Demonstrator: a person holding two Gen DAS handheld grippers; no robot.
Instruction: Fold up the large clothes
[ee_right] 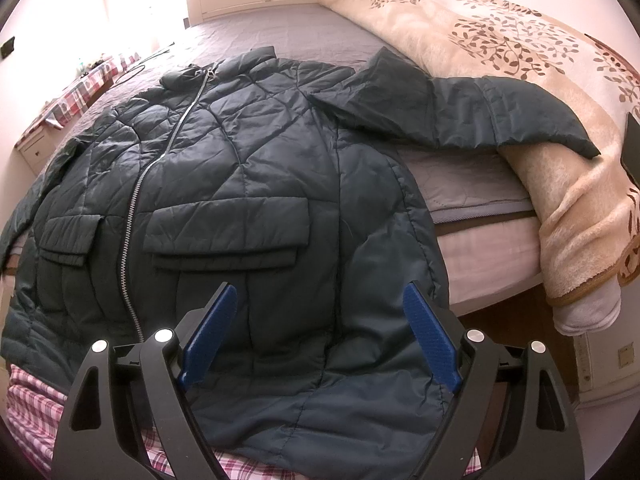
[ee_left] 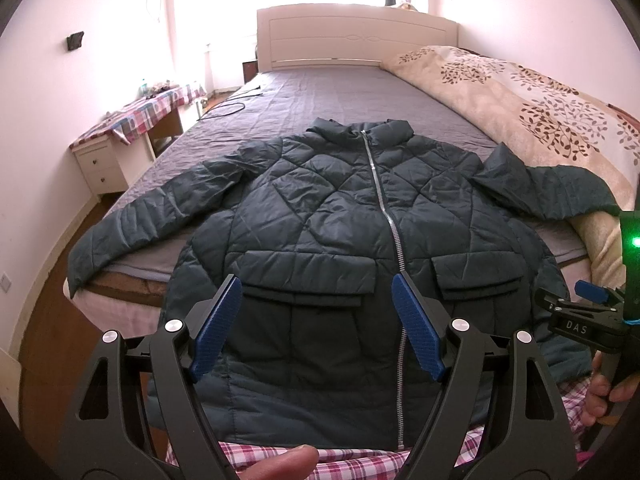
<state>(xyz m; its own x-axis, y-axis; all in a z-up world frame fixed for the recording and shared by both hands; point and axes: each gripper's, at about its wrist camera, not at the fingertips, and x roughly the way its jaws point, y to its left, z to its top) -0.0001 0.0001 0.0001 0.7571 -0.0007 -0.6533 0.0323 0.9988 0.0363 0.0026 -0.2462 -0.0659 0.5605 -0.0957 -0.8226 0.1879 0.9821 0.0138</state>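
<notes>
Your left gripper point(ee_left: 316, 328) and right gripper point(ee_right: 320, 336) both hover with jaws spread, nothing between the pads. The dark quilted jacket point(ee_left: 320, 216) lies zipped, front up, on the bed point(ee_left: 320, 88), its hem hanging below both. "DAS" is printed on the right gripper's body.

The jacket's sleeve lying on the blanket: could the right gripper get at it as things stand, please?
Probably yes. The right gripper is open and empty, and the sleeve lies exposed on top of the blanket with nothing over it, though it lies some way beyond the fingers.
</notes>
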